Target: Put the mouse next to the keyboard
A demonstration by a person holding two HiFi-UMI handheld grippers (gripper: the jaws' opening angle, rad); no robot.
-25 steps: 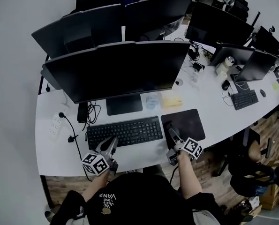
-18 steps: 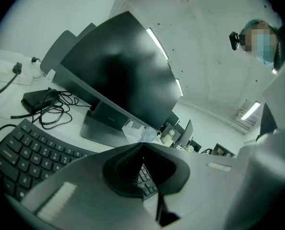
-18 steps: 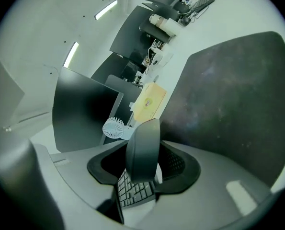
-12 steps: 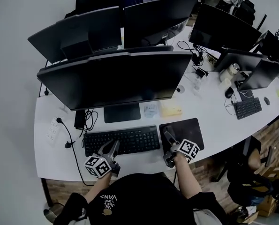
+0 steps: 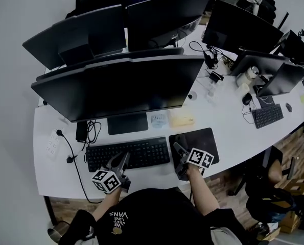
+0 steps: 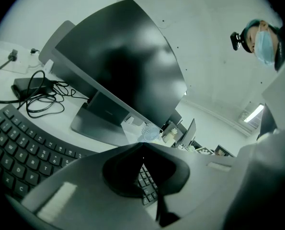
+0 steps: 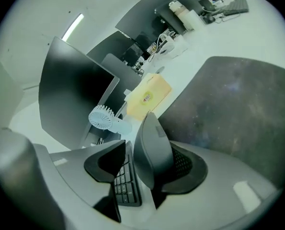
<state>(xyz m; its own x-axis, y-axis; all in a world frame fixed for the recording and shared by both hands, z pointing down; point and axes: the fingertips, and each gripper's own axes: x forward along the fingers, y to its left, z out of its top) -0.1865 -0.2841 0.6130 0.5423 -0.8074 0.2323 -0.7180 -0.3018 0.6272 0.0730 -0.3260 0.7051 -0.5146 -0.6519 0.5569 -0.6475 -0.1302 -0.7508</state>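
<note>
Right tool (image 7: 148, 146) has the mouse (image 7: 152, 150). It sits on edge between the two jaws, its body flat against one jaw while the other jaw's tip comes in at its opposite side. That looks like a firm pinch, though contact on that second side is hard to make out from this angle.

From the head view, the tool hovers at the left edge of the dark mouse pad (image 5: 200, 137), just right of the keyboard (image 5: 127, 154). The keyboard's end keys show through the gap under the mouse in the right gripper view. Beyond the pad on the white tabletop (image 5: 233, 121) lie a yellow pack (image 7: 148, 97) and a small fan (image 7: 101, 116).

Over to the left tool (image 6: 142, 145). Its jaws are closed tip to tip with nothing between them, and it is parked at the near edge of the keyboard, left of centre. Its camera looks across the keys to the big monitor (image 6: 118, 66) on its stand, with a tangle of cables (image 6: 41, 97) to the stand's left.
</note>
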